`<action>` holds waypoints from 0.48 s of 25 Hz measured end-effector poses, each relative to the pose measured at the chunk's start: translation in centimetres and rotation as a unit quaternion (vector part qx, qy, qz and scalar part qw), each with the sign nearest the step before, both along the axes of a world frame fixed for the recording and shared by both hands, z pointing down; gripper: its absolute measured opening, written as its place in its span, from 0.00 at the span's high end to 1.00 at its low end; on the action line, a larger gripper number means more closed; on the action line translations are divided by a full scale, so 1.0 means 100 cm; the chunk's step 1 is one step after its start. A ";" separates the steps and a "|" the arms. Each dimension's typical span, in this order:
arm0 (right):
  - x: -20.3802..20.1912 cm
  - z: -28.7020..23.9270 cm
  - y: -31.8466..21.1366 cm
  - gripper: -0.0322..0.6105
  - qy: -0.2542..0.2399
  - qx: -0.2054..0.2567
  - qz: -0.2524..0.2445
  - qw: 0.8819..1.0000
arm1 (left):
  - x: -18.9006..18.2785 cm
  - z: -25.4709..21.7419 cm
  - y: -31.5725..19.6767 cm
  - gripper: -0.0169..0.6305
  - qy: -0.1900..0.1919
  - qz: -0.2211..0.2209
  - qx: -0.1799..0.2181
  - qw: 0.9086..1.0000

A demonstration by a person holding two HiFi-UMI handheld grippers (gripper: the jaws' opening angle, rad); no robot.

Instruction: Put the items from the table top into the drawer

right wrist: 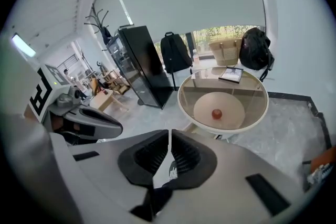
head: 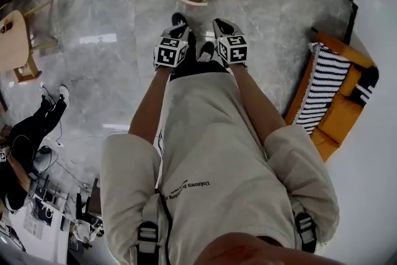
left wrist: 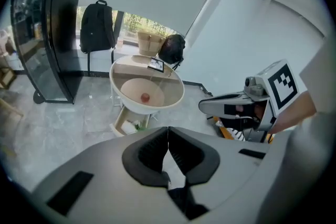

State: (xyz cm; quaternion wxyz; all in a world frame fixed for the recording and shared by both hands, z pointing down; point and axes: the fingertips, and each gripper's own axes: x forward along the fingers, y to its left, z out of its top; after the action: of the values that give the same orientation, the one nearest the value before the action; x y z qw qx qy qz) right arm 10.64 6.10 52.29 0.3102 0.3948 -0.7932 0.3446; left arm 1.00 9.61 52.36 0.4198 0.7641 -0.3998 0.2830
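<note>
**Fig.** Jaw pads of the left gripper (left wrist: 168, 134) meet along one seam with nothing between them. The right gripper (right wrist: 169, 136) is likewise closed and empty. Both are held side by side in front of the person, well short of the round table (right wrist: 182, 101), with bare floor between them and its near rim.

**Task items.** A small red round item (right wrist: 216, 113) lies at the table's middle, over the tan disc. A flat book-like item (right wrist: 231, 74) rests on the glass near the table's far rim. The drawer (left wrist: 126, 122) stands pulled out below the table's near rim, with something white and green already in it.

**Hazards (judged).**
- Closed jaws brought onto the red item would nudge rather than grasp it. Being round, it would probably roll toward the table's rim, so the jaws need to part before contact.
- The top looks like glass, and a steep descent could knock the jaw tips against it.
- The flat item offers little to pinch and may slide toward the table's far rim.
- The open drawer juts out at shin level in front of the table, and a step in could bump it.

**Clearance.** Floor in front of the table is open. An orange sofa (head: 341, 118) with a striped throw lies off to the table's right. A black cabinet (left wrist: 52, 34) stands well to its left. Two backpacks (left wrist: 97, 26) sit behind it.
</note>
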 end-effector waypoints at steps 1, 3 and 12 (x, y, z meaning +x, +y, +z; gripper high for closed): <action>0.003 -0.010 0.009 0.88 -0.007 0.004 0.007 1.000 | 0.007 -0.008 0.008 0.94 0.006 -0.003 0.002 1.000; 0.014 -0.025 0.025 0.89 -0.021 0.007 0.023 0.999 | 0.023 -0.023 0.024 0.94 0.010 -0.007 0.008 1.000; 0.063 -0.069 0.106 0.89 -0.052 -0.005 0.007 0.999 | 0.069 -0.091 0.101 0.94 -0.012 -0.070 0.057 0.996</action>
State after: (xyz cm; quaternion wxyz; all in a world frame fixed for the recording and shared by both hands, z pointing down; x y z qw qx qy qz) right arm 16.99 16.69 45.40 0.2680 0.3804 -0.8038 0.3708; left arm 7.88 19.74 43.30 0.3892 0.7537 -0.4726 0.2391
